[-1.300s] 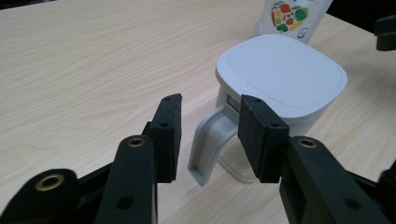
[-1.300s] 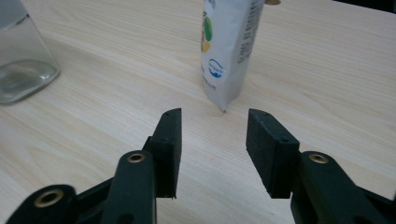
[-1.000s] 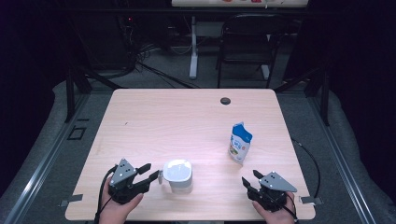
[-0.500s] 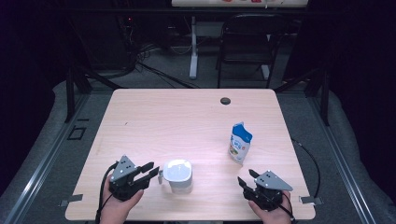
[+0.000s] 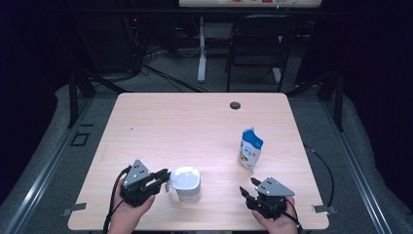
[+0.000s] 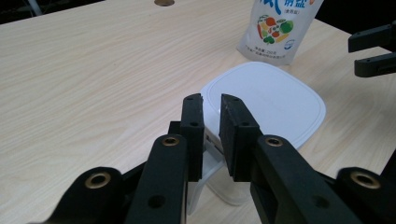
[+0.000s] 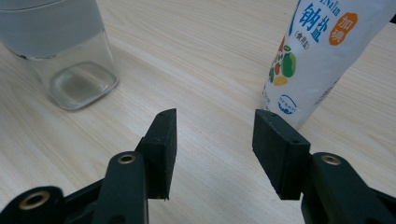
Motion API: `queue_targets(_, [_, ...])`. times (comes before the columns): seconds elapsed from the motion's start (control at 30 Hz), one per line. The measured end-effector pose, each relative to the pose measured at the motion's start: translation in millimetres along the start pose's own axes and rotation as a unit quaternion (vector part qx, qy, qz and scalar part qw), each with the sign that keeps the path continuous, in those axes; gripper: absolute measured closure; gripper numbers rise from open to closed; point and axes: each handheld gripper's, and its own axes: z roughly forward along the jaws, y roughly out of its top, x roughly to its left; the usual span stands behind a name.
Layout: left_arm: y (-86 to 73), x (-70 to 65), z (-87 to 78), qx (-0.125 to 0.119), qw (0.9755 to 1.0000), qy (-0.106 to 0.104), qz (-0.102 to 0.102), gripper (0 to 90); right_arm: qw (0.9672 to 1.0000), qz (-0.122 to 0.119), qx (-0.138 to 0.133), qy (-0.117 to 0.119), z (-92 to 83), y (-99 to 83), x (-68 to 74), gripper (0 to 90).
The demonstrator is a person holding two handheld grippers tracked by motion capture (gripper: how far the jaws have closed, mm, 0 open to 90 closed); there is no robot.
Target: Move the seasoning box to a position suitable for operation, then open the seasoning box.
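Observation:
A clear container with a white lid [image 5: 185, 181] [image 6: 271, 100] [image 7: 60, 51] stands near the table's front edge. My left gripper [image 5: 164, 178] [image 6: 211, 116] sits at its left side. Its jaws are closed to a narrow gap around the container's clear side handle [image 6: 212, 161]. A white and blue pouch with printed vegetables [image 5: 250, 148] [image 6: 280, 28] [image 7: 322, 56] stands upright to the right. At the front right, my right gripper [image 5: 247, 185] [image 7: 212, 135] [image 6: 373, 49] is open and holds nothing. It points at the gap between container and pouch, just short of the pouch.
The pale wooden table [image 5: 195, 126] has a dark round cable hole [image 5: 235, 105] at its far edge. A black chair [image 5: 258, 44] and a white desk leg [image 5: 201, 48] stand behind it. Both hands rest at the table's front edge.
The left gripper's jaws, apart half a second ago, have closed at the container's left side. The right gripper has shifted slightly left and stayed open.

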Motion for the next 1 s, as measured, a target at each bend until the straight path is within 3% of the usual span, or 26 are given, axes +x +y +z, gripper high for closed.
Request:
queue_targets(0.53, [6.7, -4.3, 5.9, 0.006, 0.9999, -0.004, 0.012, 85.2, 0.9999, 0.004, -0.009, 0.004, -3.1, 6.0, -1.0, 50.0])
queue_targets(1.0, [10.7, -4.7, 10.0, 0.025, 0.9994, -0.012, 0.023, 90.0, 0.9993, 0.003, -0.013, 0.034, 4.5, 26.3, 11.8, 51.3])
